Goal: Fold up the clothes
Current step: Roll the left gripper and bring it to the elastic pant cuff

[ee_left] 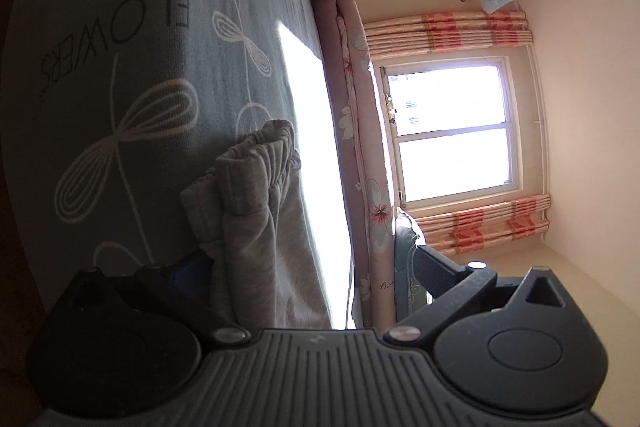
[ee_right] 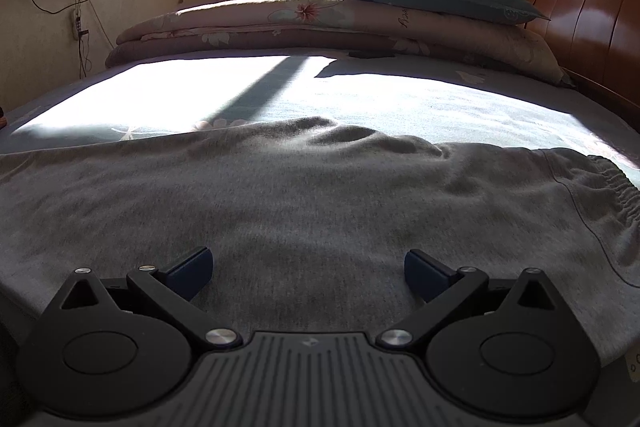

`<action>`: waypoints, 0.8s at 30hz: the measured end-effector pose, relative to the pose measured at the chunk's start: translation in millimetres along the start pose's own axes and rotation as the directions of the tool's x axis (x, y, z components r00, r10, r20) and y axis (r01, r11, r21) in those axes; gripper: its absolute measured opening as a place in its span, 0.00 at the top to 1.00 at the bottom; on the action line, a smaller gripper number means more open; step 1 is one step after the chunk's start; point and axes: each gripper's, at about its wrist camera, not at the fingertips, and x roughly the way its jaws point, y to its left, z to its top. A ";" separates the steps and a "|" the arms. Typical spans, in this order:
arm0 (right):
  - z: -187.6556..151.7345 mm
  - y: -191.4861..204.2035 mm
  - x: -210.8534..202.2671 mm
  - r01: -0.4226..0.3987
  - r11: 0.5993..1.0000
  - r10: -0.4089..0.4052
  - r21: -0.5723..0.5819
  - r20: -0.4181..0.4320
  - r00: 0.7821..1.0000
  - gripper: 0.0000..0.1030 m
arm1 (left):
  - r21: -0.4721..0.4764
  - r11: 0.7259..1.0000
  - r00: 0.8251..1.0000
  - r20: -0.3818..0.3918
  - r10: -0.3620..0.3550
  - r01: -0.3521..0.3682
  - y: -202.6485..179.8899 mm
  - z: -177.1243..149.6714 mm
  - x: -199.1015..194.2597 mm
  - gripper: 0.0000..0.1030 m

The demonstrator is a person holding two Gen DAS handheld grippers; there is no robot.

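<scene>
You can read one word clearly: "FLOWERS", printed in dark capitals on the grey-green bed sheet (ee_left: 132, 39), at about ten o'clock in the left wrist view and turned sideways. The folded floral quilt (ee_right: 440, 23) carries a cursive word at about one o'clock, too small to read.

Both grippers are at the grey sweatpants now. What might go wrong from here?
1. The left gripper is open with the elastic waistband bunched and lifted; closing may catch only one layer.
2. The right gripper hovers open over flat grey sweatpants; pinching could grab the bedsheet underneath too.
</scene>
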 end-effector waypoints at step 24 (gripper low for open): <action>-1.7 6.8 5.0 0.022 0.999 -0.022 -0.038 -0.005 1.000 0.00 | 0.020 0.996 0.994 0.069 -0.090 0.089 -6.4 2.6 -3.2 0.01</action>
